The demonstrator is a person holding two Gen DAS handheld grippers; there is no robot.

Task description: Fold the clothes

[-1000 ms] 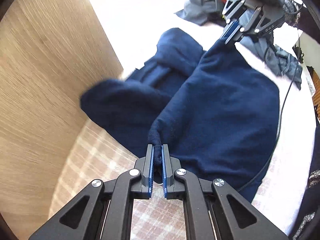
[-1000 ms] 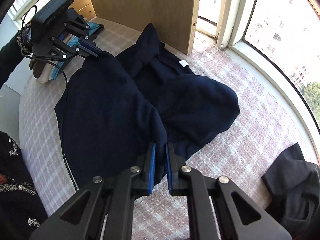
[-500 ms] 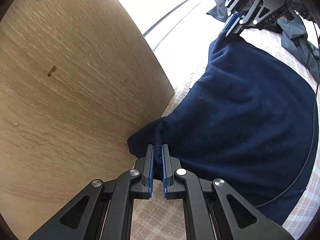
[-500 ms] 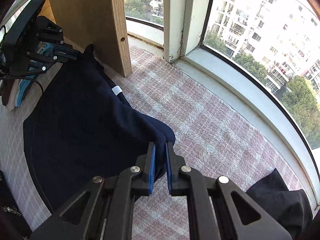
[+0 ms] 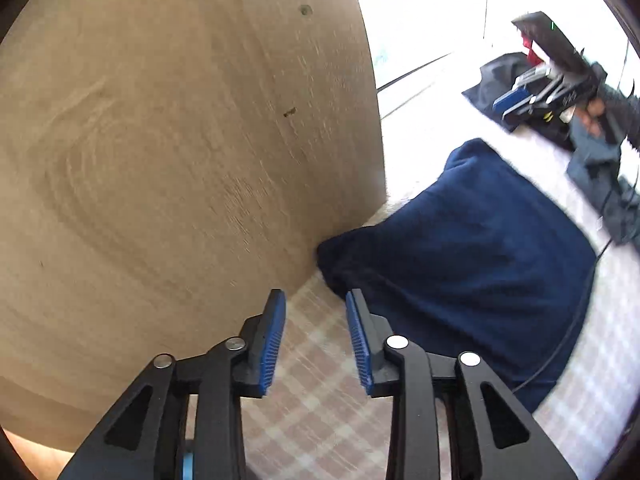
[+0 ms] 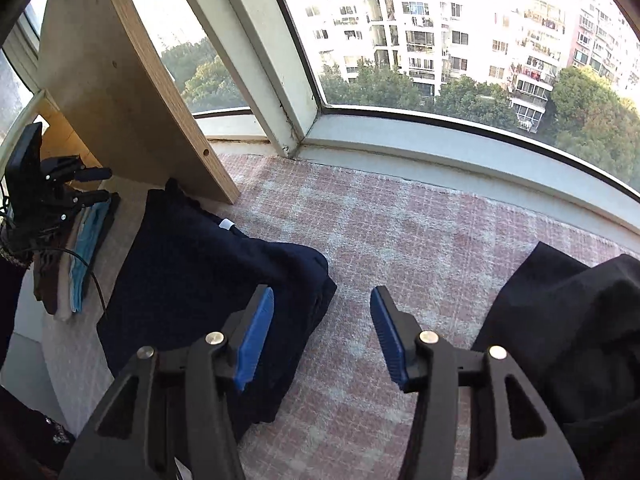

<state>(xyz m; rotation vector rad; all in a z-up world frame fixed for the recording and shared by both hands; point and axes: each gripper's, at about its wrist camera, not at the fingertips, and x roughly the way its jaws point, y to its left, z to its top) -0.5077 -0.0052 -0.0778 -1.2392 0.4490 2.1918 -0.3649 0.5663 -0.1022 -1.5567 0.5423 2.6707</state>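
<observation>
Both claws spread, empty. Left claw (image 5: pixel 314 338) just short of the folded navy sweater (image 5: pixel 472 256), its corner ahead-right against the wooden panel (image 5: pixel 180 140). Right claw (image 6: pixel 322 330) with the sweater under its left finger. Best next: re-pinch outer edge corners evenly, keeping layers aligned.

Just ahead of the left gripper (image 5: pixel 316 332), whose black fingers carry ribbed blue pads (image 5: pixel 273 344), lies a navy blue garment (image 5: pixel 472 256), plain and unpatterned. Under it spreads a pink-and-white plaid cloth (image 5: pixel 316 392). To the left of that claw rises a pale wood-grain panel (image 5: pixel 180 152). The right gripper (image 6: pixel 322 336) is black too, with blue pads (image 6: pixel 256 340); left of it the navy garment bears a small white tag (image 6: pixel 227 224). To its right sits a black garment (image 6: pixel 568 320). Far left, beyond the other claw, a folded stack (image 6: pixel 76 264) shows brown, beige and light blue layers.
</observation>
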